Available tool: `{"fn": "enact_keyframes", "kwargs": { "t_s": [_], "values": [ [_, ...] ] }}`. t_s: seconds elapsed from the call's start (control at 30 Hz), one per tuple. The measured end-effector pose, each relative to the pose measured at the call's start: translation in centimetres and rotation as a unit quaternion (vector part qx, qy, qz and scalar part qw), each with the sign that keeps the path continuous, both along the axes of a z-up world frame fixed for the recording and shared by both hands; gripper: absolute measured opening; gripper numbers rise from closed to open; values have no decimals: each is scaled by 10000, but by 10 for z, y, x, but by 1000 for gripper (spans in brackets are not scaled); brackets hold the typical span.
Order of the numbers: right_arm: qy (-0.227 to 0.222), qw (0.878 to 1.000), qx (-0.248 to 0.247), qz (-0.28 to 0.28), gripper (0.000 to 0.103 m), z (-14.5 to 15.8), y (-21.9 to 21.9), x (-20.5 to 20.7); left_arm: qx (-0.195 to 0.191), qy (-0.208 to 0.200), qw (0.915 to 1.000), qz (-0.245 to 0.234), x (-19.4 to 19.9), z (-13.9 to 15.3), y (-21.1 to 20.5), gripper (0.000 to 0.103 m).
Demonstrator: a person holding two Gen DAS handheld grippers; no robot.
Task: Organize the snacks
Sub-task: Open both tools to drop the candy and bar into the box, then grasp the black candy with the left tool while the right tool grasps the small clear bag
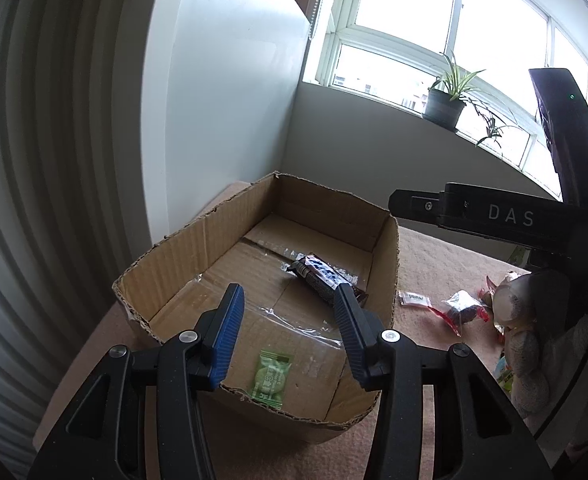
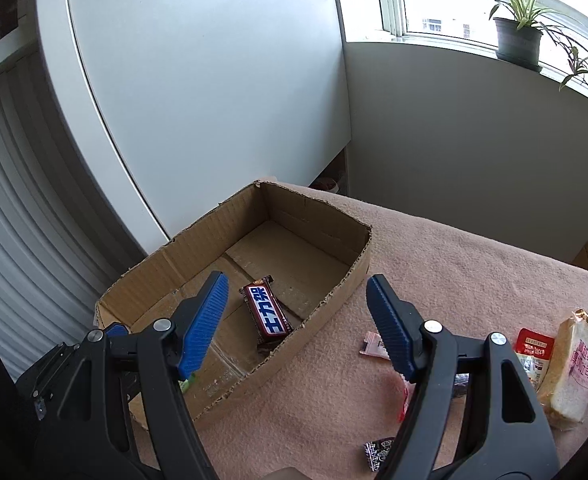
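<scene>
The chocolate bar (image 2: 267, 312) lies flat on the floor of the cardboard box (image 2: 336, 290), close to the box's right wall and about midway along it. A green wrapped sweet (image 1: 271, 378) sits on the same floor by the near wall, well apart from the bar, with bare cardboard all across the far half. The box rim is torn and ragged on the near side and stands low all round, open on top. The box sits at the left corner of the surface (image 2: 474, 256), hard by a white cabinet (image 2: 213, 92) on that side.

The left tool (image 1: 289, 312) hangs over the near end of the box, jaws partly apart with nothing between them, the sweet just below. The right tool (image 2: 298, 300) straddles the box's right wall, jaws wide and empty, the bar lying just under its left finger.

Outside the right wall, the pink surface carries a small white sachet (image 1: 414, 299), a red-edged packet (image 1: 462, 312) and a bagged bread slice (image 2: 574, 364), with open cloth beyond them.
</scene>
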State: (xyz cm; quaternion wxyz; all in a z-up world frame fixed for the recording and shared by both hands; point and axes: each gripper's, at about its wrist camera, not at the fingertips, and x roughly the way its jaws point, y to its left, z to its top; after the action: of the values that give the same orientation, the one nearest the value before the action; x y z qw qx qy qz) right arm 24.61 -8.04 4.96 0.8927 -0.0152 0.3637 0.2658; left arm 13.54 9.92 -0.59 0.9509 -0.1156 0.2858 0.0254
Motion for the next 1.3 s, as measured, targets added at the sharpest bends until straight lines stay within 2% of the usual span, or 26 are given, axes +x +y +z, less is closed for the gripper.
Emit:
{"fn": "enact_keyframes", "kwargs": {
  "t_s": [0.23,0.47,0.83,1.0,1.3],
  "values": [
    [-109,9993,-105,-338,74,8,-64,-37,-115,-62,9996,-236,-7,5,-19,46],
    [22,9960,-150,-881,74,2,-145,-80,-143,41,9971,-741,-7,3,-54,46],
    [453,9822,-93,-1820,74,-21,-257,-133,-171,531,9867,-1529,12,-13,-105,46],
    [714,9790,9,-1907,74,-46,-278,-154,-114,683,9804,-1844,21,-20,-121,46],
    [710,9846,-465,-1529,74,-75,-263,-161,129,902,9705,-2232,30,-33,-140,46]
  ]
}}
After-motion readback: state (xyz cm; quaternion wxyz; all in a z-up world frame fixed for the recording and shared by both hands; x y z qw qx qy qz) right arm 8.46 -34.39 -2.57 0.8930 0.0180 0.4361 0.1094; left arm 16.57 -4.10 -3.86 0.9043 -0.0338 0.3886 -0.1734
